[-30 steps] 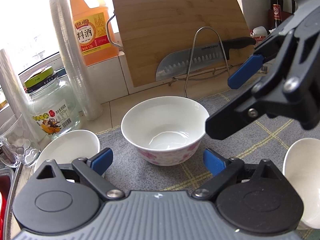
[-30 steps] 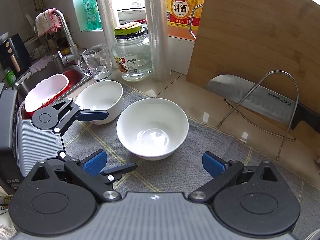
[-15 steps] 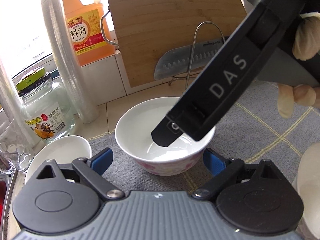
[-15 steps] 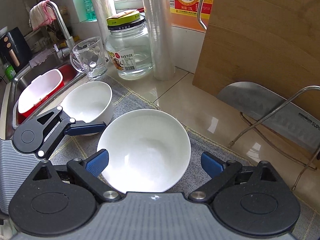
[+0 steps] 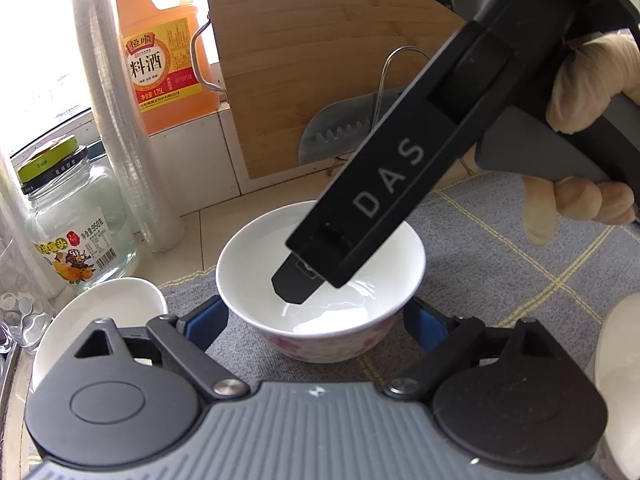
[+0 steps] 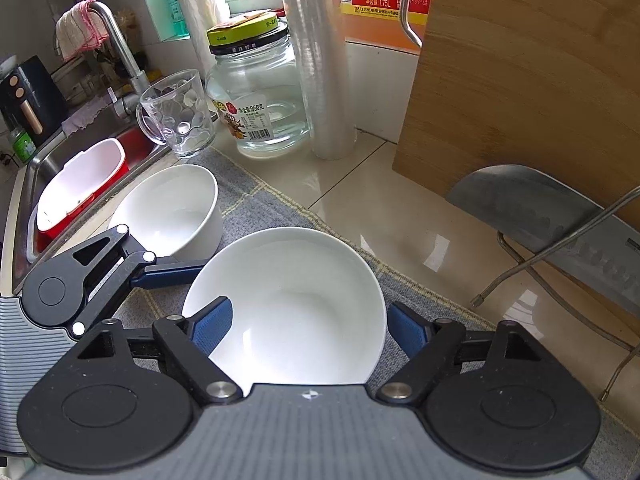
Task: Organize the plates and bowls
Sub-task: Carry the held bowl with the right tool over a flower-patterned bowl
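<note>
A white bowl with pink flowers (image 5: 320,332) stands on the grey mat (image 5: 500,264). My left gripper (image 5: 316,320) has it between its blue pads. The jaws have just been closing, and the pads now rest against the bowl's two sides. My right gripper (image 6: 310,330) is open and tilted down over the same bowl (image 6: 296,300). Its left pad (image 6: 212,326) is inside the bowl and its right pad (image 6: 408,334) is just outside the rim. In the left wrist view its dark finger (image 5: 296,286) dips into the bowl, with a gloved hand behind.
A plain white bowl (image 6: 176,208) sits left of the held one. Another white bowl (image 5: 620,360) is at the right edge. Behind stand a glass jar (image 6: 260,100), a mug (image 6: 180,116), a film roll (image 6: 320,60), an orange bottle (image 5: 164,48), a cutting board (image 6: 520,80) and a cleaver (image 6: 540,208). The sink (image 6: 80,184) is at the left.
The right gripper came in from the right and sank over the floral bowl, putting one finger inside it. The left gripper's pads drew in a little toward the bowl's sides.
</note>
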{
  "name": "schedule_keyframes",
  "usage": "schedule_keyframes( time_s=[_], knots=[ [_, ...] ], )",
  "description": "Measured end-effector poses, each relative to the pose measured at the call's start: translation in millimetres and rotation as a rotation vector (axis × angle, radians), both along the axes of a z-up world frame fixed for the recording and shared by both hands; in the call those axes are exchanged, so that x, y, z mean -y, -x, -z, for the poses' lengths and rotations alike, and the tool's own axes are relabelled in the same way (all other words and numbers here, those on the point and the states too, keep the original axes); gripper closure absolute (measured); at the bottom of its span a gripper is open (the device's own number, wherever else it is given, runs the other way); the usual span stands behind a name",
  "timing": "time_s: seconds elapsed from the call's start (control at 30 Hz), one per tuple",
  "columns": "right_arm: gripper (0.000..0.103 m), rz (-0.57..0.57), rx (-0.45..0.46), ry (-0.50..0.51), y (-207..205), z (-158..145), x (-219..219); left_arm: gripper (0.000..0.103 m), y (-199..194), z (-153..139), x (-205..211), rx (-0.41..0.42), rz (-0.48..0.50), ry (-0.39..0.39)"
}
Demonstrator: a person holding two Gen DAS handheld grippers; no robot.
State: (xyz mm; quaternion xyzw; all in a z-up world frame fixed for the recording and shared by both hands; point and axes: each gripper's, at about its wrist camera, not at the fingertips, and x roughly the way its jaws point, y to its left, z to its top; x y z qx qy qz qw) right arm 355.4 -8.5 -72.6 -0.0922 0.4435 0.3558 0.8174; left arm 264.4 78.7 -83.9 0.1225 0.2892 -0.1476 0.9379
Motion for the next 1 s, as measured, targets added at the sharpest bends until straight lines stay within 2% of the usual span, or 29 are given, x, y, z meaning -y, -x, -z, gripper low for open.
schedule_keyframes(
  time_s=[0.5, 1.0],
  knots=[
    [0.017, 0.012, -0.031, -0.019, 2, -1, 0, 0.010, -1, -1, 0, -0.010, 0.017, 0.002],
    [0.017, -0.001, -0.005, -0.056, 43, -36, 6, 0.010, 40, -36, 4, -0.009, 0.024, 0.005]
  ],
)
